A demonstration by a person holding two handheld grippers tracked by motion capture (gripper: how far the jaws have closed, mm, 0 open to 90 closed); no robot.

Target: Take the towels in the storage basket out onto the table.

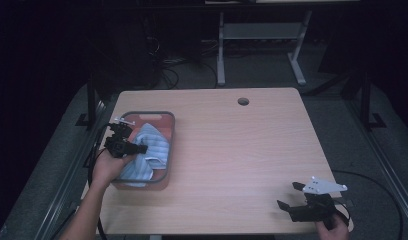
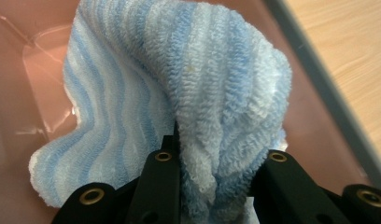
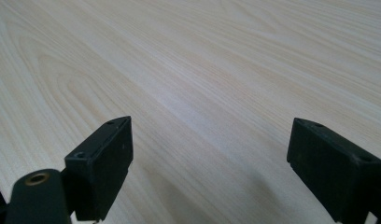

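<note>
Left gripper (image 1: 134, 148) clamped on blue-striped towel (image 2: 188, 88) inside pink basket (image 1: 168, 131). Right gripper (image 1: 288, 196) jaws wide apart, nothing held, over wooden table (image 1: 242, 145) near right corner.

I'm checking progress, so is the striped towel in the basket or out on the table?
In the basket: the towel lies bunched inside its walls, a fold pinched by the left gripper.
</note>
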